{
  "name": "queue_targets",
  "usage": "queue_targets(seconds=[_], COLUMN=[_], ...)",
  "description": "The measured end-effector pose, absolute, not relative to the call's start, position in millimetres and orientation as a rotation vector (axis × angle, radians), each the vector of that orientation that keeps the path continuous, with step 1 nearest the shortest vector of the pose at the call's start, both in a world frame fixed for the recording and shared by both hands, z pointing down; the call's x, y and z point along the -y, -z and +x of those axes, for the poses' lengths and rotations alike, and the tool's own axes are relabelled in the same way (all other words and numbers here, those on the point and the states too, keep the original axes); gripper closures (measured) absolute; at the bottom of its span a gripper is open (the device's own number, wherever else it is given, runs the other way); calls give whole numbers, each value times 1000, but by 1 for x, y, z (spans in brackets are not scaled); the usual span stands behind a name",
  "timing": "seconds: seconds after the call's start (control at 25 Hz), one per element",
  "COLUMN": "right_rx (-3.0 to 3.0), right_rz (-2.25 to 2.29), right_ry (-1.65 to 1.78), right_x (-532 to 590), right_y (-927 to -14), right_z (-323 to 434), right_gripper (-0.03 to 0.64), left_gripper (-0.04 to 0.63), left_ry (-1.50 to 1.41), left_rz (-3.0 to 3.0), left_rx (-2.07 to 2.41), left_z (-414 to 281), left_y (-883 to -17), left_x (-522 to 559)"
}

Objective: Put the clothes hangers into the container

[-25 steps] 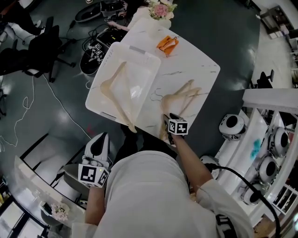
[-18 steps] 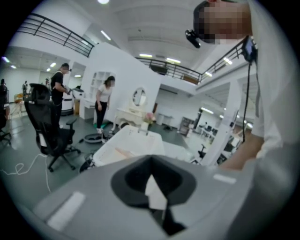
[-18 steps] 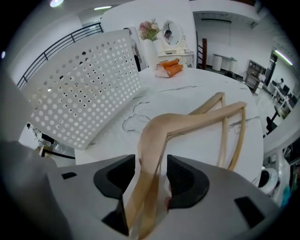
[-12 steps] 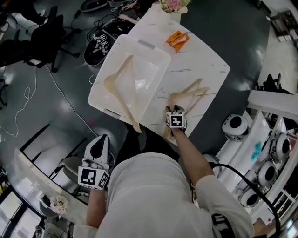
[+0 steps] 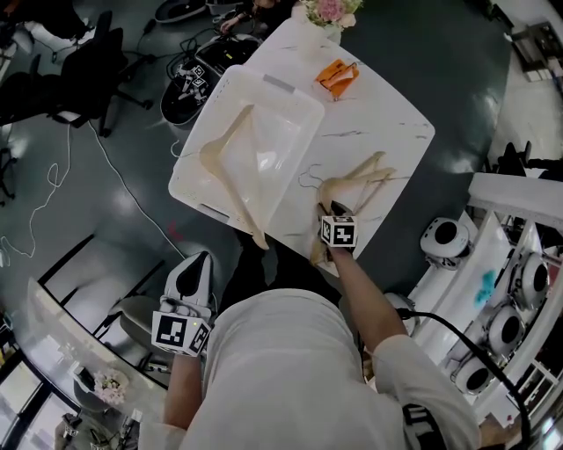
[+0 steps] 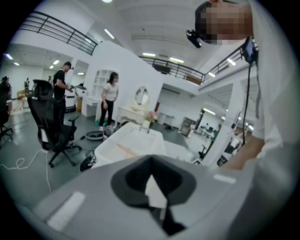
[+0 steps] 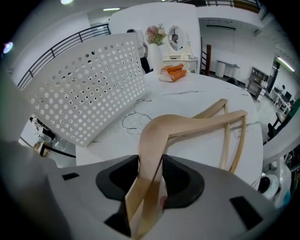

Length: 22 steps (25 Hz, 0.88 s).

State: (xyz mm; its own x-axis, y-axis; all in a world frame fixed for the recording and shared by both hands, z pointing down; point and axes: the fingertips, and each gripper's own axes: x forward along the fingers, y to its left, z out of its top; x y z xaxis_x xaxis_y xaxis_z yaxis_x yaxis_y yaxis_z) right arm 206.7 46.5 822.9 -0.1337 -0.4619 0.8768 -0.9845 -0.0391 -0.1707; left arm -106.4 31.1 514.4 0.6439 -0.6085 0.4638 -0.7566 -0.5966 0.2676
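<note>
A white perforated container [image 5: 274,169] stands on the left part of the white marble table [image 5: 387,123], with one wooden hanger [image 5: 204,158] lying inside. More wooden hangers [image 5: 356,180] lie stacked on the table to its right. My right gripper [image 5: 327,211] points steeply down at their near arm. Its jaws have just been closing, and the hanger arm [image 7: 154,131] fills the gap between them, so the right gripper [image 7: 150,173] is shut on it. The container's wall [image 7: 93,89] rises just left of it. My left gripper [image 5: 189,268] hangs low off the table's near side, shut and holding nothing.
An orange object [image 5: 337,77] and a vase of flowers [image 5: 330,10] sit at the table's far end. A black office chair [image 5: 88,79] and cables are on the floor to the left. White shelving [image 5: 510,264] stands at the right. Two people [image 6: 110,101] stand far off.
My right gripper has sunk slightly onto the near arm of the hangers on the table. The left gripper has stayed where it was.
</note>
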Motion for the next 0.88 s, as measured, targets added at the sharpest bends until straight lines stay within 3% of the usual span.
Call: queue_targets(seconds=[0.88], right_rx=[1656], right_rz=[1523], right_ry=[-1141], right_x=[-55], right_y=[-825], right_z=[218], right_gripper=[480], left_gripper=[594], left_ry=[-451], left_rz=[2433], left_rx=[1051], left_z=[-97], left_y=[-514], left_x=[-39])
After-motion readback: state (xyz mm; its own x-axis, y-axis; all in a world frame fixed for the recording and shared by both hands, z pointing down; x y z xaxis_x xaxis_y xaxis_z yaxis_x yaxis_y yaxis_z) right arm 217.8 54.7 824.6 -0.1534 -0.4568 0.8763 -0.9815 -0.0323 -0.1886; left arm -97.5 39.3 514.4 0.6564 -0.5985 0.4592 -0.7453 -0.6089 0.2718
